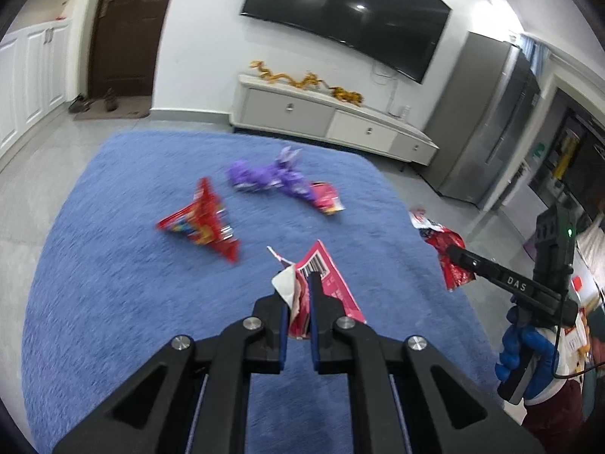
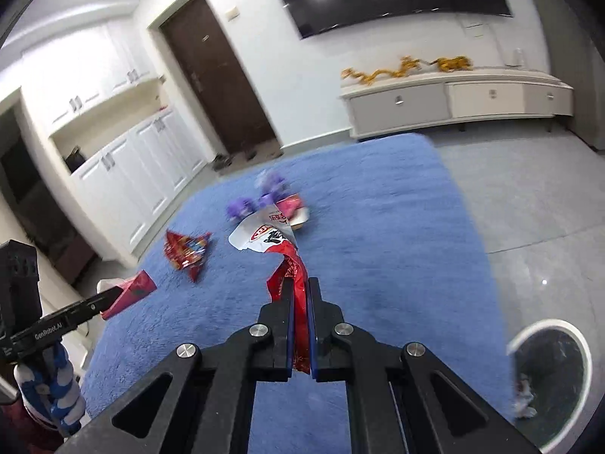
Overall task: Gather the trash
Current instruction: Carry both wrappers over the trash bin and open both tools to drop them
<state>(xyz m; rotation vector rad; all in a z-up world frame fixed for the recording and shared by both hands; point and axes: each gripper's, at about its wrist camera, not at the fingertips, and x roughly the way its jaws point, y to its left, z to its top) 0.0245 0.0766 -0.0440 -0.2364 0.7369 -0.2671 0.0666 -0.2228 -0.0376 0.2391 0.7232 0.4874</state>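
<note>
Both grippers are up over the blue rug (image 1: 113,302) with something pinched in each. The left gripper (image 1: 298,283) has its fingers (image 1: 317,295) closed tight on a pink wrapper (image 1: 332,276), barcode side up, with a white torn flap sticking out to the left. The right gripper (image 2: 301,291) has its fingers (image 2: 287,302) clamped on a red and white snack bag (image 2: 276,242), which stands up crumpled from between them.

Each camera catches the other gripper side-on. From the left wrist, the right gripper (image 1: 459,255) reaches in at the right edge with the red and white snack bag (image 1: 442,242) hanging off its tip, and a blue-gloved hand (image 1: 518,355) grips its handle. From the right wrist, the left gripper (image 2: 109,297) pokes in at the left edge with the pink wrapper (image 2: 132,293) on it, held by a hand in a blue and white glove (image 2: 56,393).

Still lying on the rug are a red foil wrapper (image 1: 204,223), a purple wrapper (image 1: 264,176) and a small pink packet (image 1: 327,198) touching the purple one's right end; all three are motion-blurred in both views.

Only the right wrist view shows a white-rimmed trash bin (image 2: 552,382) on the grey floor (image 2: 529,208) just off the rug's right side, dark inside with a pale scrap in it. Only the left wrist view shows the steel fridge (image 1: 487,121) beyond the TV cabinet (image 1: 332,121).
</note>
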